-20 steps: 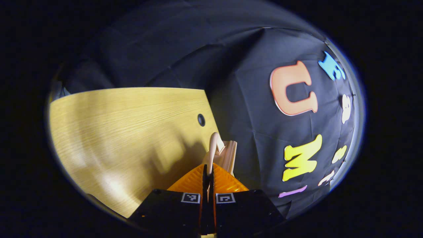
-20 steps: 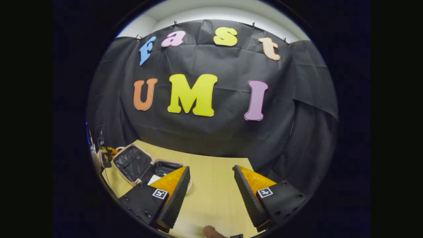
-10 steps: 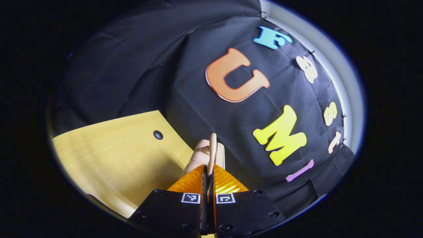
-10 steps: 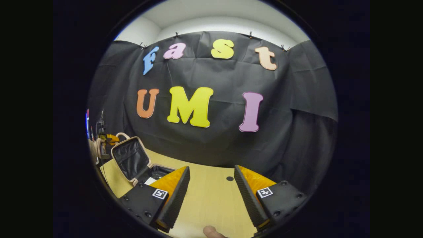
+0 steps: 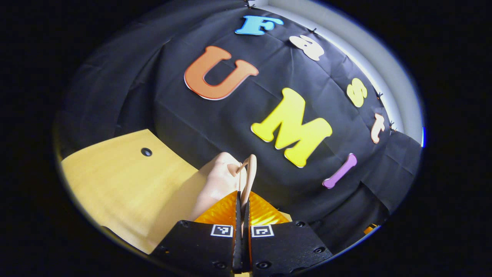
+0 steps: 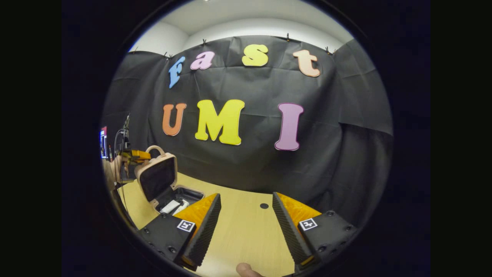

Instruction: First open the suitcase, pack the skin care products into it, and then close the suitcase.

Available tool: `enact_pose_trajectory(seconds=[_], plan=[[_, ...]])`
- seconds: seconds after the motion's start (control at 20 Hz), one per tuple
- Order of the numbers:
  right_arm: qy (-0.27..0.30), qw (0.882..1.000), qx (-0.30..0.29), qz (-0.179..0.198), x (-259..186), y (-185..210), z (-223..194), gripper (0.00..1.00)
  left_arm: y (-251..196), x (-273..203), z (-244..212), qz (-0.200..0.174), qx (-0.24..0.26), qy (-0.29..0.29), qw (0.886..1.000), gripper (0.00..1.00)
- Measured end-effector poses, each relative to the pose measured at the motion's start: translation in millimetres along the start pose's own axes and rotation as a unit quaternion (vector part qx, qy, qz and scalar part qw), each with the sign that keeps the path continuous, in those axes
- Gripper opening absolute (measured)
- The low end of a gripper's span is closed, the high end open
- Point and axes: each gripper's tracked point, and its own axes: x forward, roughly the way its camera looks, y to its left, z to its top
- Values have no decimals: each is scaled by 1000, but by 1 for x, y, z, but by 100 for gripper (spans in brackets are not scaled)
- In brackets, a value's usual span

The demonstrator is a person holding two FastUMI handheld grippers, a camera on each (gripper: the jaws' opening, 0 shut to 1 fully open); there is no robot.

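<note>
Beige suitcase (image 6: 157, 179) lid handle (image 5: 249, 173) between left gripper (image 5: 241, 200) jaws.

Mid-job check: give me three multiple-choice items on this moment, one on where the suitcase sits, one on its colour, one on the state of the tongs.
1. In the right gripper view, the suitcase sits on the table:
A. at its left
B. at its right
C. at its centre

2. The suitcase shell is:
A. blue
B. beige
C. red

3. The left tongs are:
A. wide open
B. shut on the suitcase handle
C. lying on the table

Answers:
1 A: it stands left of the right tongs.
2 B: the rim and the handle are beige.
3 B: both fingers press on the handle.
</note>
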Motion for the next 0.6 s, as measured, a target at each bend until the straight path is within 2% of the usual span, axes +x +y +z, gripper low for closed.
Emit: enact_pose_trajectory(seconds=[0.1,0.25,0.4,0.6], plan=[[2,1000,0,1,3,-13,-6,79,-24,10,-28,-11,33,22,999,3],[17,1000,15,4,4,-32,-18,80,-50,28,-67,-8,75,59,995,3],[35,999,33,10,1,-49,-35,77,-57,52,-112,0,97,98,990,3],[61,997,45,20,2,-67,-56,80,-58,71,-173,25,141,154,978,3]])
